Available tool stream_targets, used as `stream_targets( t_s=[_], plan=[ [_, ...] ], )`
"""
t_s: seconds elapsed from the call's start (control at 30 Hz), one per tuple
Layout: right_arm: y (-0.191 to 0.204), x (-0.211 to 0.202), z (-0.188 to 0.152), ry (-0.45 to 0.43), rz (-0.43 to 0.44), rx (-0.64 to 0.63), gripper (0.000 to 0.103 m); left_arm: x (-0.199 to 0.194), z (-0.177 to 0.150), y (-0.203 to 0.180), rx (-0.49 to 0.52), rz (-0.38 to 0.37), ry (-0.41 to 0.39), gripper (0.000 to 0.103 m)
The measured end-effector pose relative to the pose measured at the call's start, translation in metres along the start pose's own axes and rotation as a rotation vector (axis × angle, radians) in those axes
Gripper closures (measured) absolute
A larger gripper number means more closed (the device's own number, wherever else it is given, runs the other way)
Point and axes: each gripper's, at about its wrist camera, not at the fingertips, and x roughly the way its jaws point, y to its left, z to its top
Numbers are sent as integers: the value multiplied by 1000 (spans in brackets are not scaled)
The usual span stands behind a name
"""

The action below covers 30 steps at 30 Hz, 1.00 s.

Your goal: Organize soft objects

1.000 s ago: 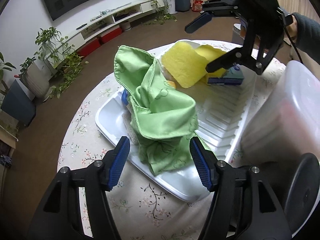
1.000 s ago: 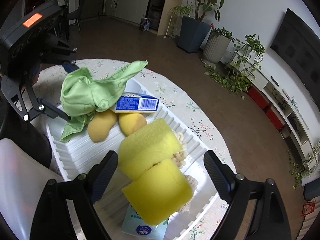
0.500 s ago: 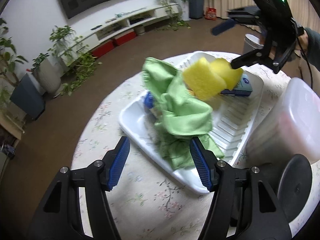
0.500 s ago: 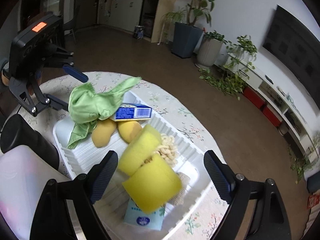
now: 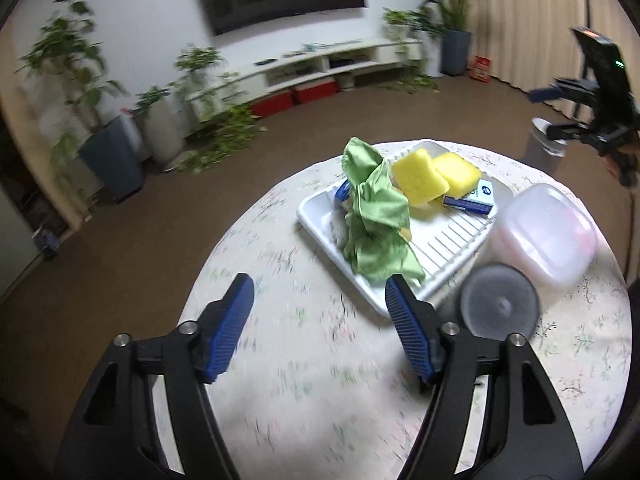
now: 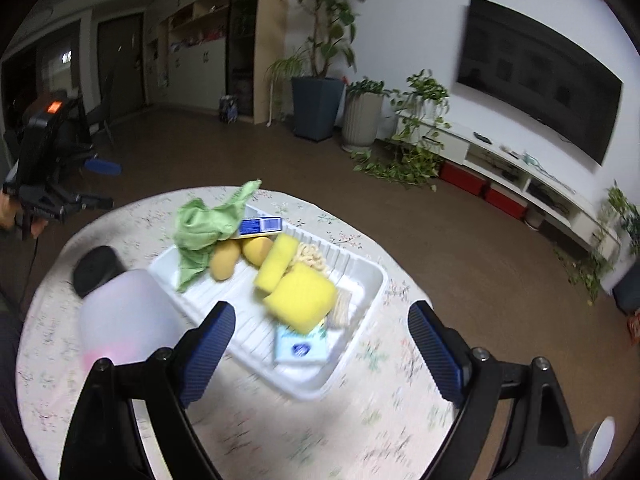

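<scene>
Left wrist view: left gripper (image 5: pixel 318 304) spread wide, holding nothing, above the flowered tablecloth (image 5: pixel 304 364), short of the white tray (image 5: pixel 316 222). Green cloth (image 5: pixel 374 220) heaped in the tray, two yellow sponges (image 5: pixel 436 178) behind it, tissue pack (image 5: pixel 478 200) beside them. Frosted plastic container (image 5: pixel 544 234) and black round lid (image 5: pixel 498 306) just beside the tray. Right wrist view: right gripper (image 6: pixel 320 334) also spread wide, empty, over the tray's near end. Two yellow potato-like pieces (image 6: pixel 240 258) lie next to the cloth, blue box (image 6: pixel 260 226) resting on them. Both views motion-blurred.
</scene>
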Motion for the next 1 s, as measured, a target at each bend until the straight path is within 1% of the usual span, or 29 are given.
stream_targets(
  t_s=[0.1, 0.13, 0.17, 0.27, 0.33, 0.4, 0.43, 0.57, 0.67, 0.73, 0.83, 1.0],
  plan=[
    [16, -25, -18, -24, -11, 44, 10, -30, -19, -15, -94, 60, -9, 35],
    [23, -33, -24, -33, -10, 52, 9, -38, -24, -19, -118, 64, -14, 31],
    [30, -42, -30, -45, -5, 65, 9, -47, -30, -25, -154, 65, -24, 30],
    [47, -56, -45, -61, 10, 116, 7, -70, -47, -45, -225, 99, -27, 30],
    [61, -66, -57, -72, 5, 157, 7, -79, -55, -54, -270, 118, -25, 30],
    [73, -72, -67, -72, -1, 198, 6, -90, -64, -64, -321, 137, -33, 26],
    [79, -74, -71, -72, -7, 219, 6, -98, -67, -71, -338, 156, -46, 22],
    [100, -88, -92, -78, -23, 311, 6, -117, -73, -91, -373, 180, -89, 18],
    [117, -96, -108, -89, -58, 377, 6, -127, -72, -105, -386, 167, -115, 15],
    [128, -101, -117, -85, -79, 415, 6, -132, -71, -118, -380, 176, -120, 15],
    [142, -108, -128, -89, -126, 443, 5, -134, -71, -132, -377, 164, -129, 15],
    [159, -120, -136, -100, -160, 451, 5, -129, -72, -149, -368, 169, -102, 15]
  ],
)
